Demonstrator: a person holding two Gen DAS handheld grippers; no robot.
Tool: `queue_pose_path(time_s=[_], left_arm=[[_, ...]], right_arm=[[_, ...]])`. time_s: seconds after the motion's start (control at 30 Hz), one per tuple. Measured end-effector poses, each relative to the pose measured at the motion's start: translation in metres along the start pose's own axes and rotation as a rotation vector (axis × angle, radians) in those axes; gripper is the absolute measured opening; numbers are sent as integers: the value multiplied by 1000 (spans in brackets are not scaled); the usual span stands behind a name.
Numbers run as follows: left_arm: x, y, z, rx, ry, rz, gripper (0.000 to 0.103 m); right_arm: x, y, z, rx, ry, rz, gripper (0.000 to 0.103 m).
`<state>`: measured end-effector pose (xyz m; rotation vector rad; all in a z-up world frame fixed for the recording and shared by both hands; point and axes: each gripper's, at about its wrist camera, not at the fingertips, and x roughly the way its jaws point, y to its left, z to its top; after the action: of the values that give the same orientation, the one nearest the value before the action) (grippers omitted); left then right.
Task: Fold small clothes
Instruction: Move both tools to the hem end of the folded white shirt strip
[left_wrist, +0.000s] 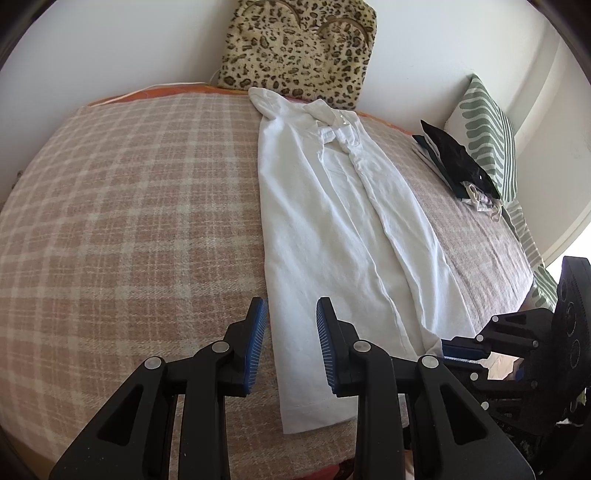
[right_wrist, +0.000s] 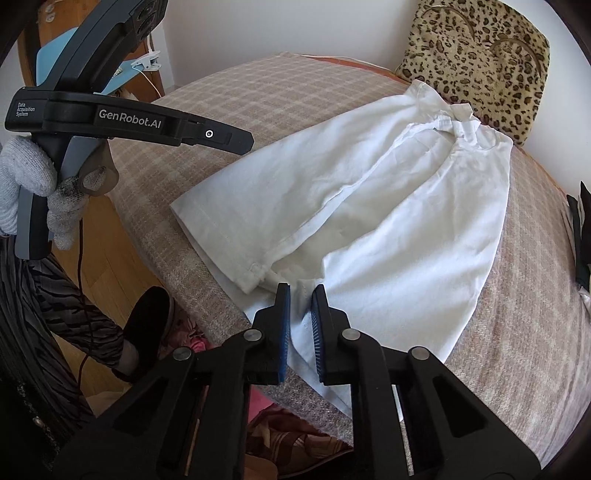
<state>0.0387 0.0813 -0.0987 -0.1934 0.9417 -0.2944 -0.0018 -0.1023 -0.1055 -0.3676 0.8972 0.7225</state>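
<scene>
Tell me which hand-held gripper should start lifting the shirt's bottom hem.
Right. The right hand-held gripper has its jaws close around the white shirt's hem, while the left hand-held gripper only straddles the shirt's left edge, open.

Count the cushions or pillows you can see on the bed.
2. A leopard-print cushion leans against the wall at the far end, behind the white shirt's collar. A green-striped pillow stands at the right edge, behind a pile of dark clothes. More may be hidden.

Bed (left_wrist: 129, 192) w/ checked pink blanket: white shirt (left_wrist: 332, 221) lies flat mid, dark clothes pile (left_wrist: 454, 162) far right, leopard pillow (left_wrist: 295, 48) at far edge.
</scene>
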Motion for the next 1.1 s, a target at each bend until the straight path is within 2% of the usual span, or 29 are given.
queue_pose_path(time_s=[0.13, 0.2, 0.33, 0.47, 0.57, 0.6, 0.63, 0.7, 0.8, 0.87, 0.97, 1.0, 1.1], left_arm=[[4, 1, -1, 0, 19, -9, 27], [6, 3, -4, -12, 37, -15, 27], [8, 9, -11, -51, 75, -44, 27], [6, 11, -24, -65, 107, -73, 27], [2, 8, -32, -38, 98, -67, 24], [1, 7, -33, -31, 97, -63, 22], [1, 7, -33, -31, 100, -61, 13], [2, 6, -33, -27, 105, -56, 9], [1, 3, -32, -13, 94, -47, 4], [-1, 1, -31, -5, 81, -39, 3], [-4, -2, -28, 12, 58, -24, 2], [-5, -2, -28, 15, 51, -18, 2], [-11, -4, -27, 28, 25, -6, 2]], right_arm=[[-4, 0, 1, -26, -3, 46, 11], [3, 3, -3, -63, 34, 59, 12], [-2, -3, -8, -25, 32, 99, 15], [-24, -20, -15, 72, 4, 221, 16], [-45, -37, -24, 158, -58, 175, 24], [-47, -45, -28, 204, -63, 147, 24], [-49, -55, -32, 263, -63, 118, 24], [-46, -76, -40, 387, -44, 82, 24], [-36, -94, -50, 491, 18, 122, 25], [-29, -92, -54, 503, 53, 149, 25], [-23, -80, -52, 447, 77, 79, 24], [-23, -77, -51, 430, 81, 59, 10], [-32, -81, -51, 463, 62, 101, 5]])
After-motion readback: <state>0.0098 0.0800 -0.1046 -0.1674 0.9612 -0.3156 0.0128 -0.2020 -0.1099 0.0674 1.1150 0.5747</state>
